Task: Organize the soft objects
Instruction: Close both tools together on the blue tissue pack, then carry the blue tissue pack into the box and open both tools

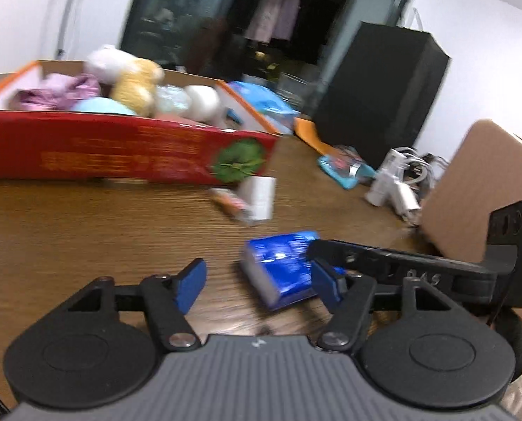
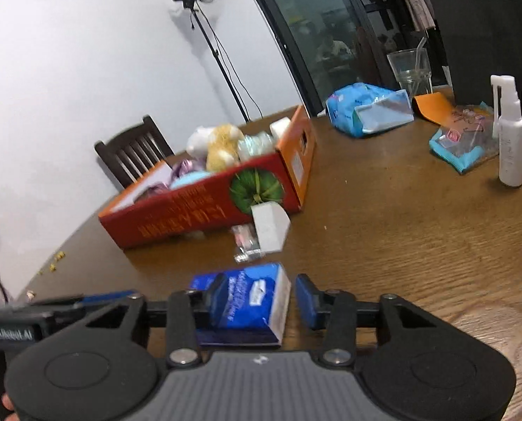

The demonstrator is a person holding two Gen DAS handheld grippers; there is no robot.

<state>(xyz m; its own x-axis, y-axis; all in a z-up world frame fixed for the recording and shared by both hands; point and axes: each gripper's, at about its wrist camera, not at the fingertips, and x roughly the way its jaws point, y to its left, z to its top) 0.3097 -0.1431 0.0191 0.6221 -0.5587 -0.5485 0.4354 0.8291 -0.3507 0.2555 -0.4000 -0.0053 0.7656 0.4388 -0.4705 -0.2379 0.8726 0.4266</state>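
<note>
We have the tissue pack (image 2: 247, 298) between our right gripper's (image 2: 257, 301) part-open jaws, seemingly ungripped; the box (image 2: 205, 207) lies beyond it.

Brown wood-grain tabletop (image 2: 419, 245). Red box (image 2: 191, 217) with orange end panel, yellow lettering, green leafy print; inside, yellow plush (image 2: 222, 144), white plush (image 2: 197, 140), pale purple cloth (image 1: 64, 87). Deep blue tissue pack (image 2: 247, 298), white print. Light blue packet (image 2: 362, 108) near far edge.
</note>
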